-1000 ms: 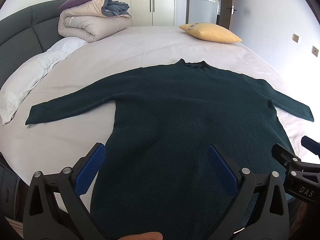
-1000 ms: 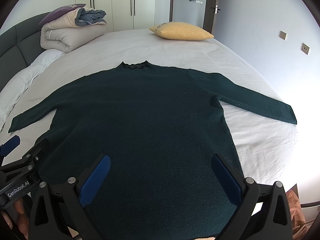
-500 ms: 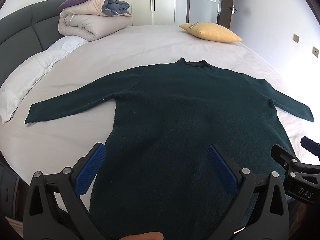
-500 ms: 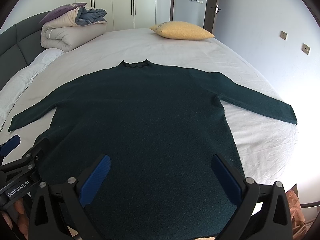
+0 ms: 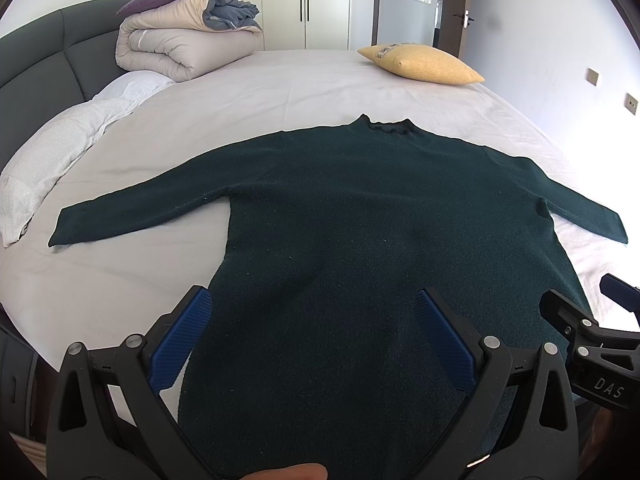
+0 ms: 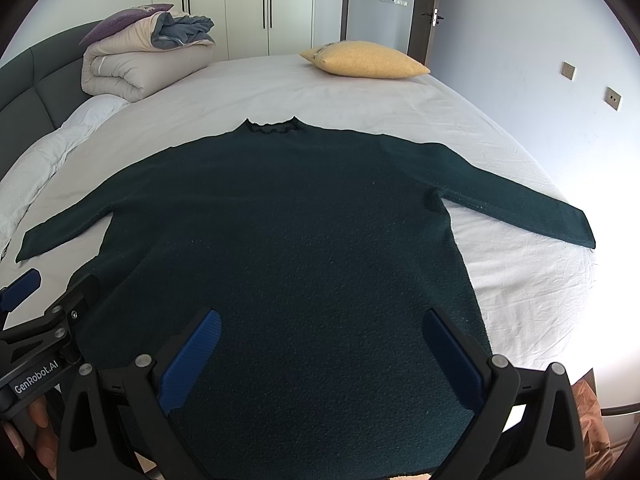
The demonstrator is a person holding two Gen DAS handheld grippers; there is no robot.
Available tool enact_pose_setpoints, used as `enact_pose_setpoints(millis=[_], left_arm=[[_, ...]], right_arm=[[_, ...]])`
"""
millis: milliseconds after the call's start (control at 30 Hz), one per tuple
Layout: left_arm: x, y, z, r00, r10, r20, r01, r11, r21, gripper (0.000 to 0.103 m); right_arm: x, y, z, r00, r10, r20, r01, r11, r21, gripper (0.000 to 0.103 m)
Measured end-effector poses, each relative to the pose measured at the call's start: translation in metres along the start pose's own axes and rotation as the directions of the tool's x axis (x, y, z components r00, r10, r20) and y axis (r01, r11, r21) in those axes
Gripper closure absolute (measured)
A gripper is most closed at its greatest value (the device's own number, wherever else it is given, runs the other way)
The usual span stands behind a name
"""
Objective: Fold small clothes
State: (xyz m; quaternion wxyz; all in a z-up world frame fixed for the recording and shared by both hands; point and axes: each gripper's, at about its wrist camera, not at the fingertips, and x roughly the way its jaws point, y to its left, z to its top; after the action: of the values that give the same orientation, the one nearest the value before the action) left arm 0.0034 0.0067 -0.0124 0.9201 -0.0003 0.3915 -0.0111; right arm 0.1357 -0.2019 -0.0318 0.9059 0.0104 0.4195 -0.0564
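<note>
On my feeds: one dark green sweater (image 5: 380,248) spread flat on the white bed (image 5: 280,92), sleeves out left and right, collar far; my left gripper (image 5: 316,340) and right gripper (image 6: 324,356) hover above its near hem, both wide apart, holding nothing.

Held side by side and level, the left gripper (image 5: 312,336) and right gripper (image 6: 326,354) both point forward with blue-padded jaws spread wide, gripping nothing, a fingertip (image 5: 292,472) showing below.
</note>
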Motion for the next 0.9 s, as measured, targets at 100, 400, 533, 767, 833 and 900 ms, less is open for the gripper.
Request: enact_pose_setpoints(millis=[100, 400, 533, 767, 833, 900], left_arm=[[0.000, 0.000, 0.000, 1.000, -0.002, -0.001, 0.002, 1.000, -0.002, 0.000], [0.002, 0.002, 0.000, 1.000, -0.011, -0.007, 0.011, 1.000, -0.007, 0.000], [0.004, 0.003, 0.000, 1.000, -0.010, -0.009, 0.010, 1.000, -0.009, 0.000], [0.004, 0.002, 0.000, 1.000, -0.008, -0.011, 0.008, 1.000, -0.011, 0.000], [0.006, 0.003, 0.001, 1.000, -0.006, -0.014, 0.006, 1.000, -0.015, 0.000], [0.007, 0.003, 0.001, 1.000, -0.001, -0.017, 0.001, 1.000, -0.023, 0.000]], right_arm=[[0.000, 0.001, -0.001, 1.000, 0.001, -0.001, -0.001, 1.000, 0.000, 0.000], [0.006, 0.004, -0.008, 1.000, 0.000, -0.003, 0.000, 1.000, -0.002, 0.000], [0.006, 0.006, -0.011, 1.000, 0.000, -0.005, 0.000, 1.000, -0.006, 0.000], [0.007, 0.006, -0.009, 1.000, 0.001, -0.012, -0.001, 1.000, -0.007, 0.000], [0.007, 0.006, -0.010, 1.000, 0.002, -0.013, -0.002, 1.000, -0.007, 0.000], [0.006, 0.006, -0.010, 1.000, 0.001, -0.014, -0.001, 1.000, -0.008, 0.000]])
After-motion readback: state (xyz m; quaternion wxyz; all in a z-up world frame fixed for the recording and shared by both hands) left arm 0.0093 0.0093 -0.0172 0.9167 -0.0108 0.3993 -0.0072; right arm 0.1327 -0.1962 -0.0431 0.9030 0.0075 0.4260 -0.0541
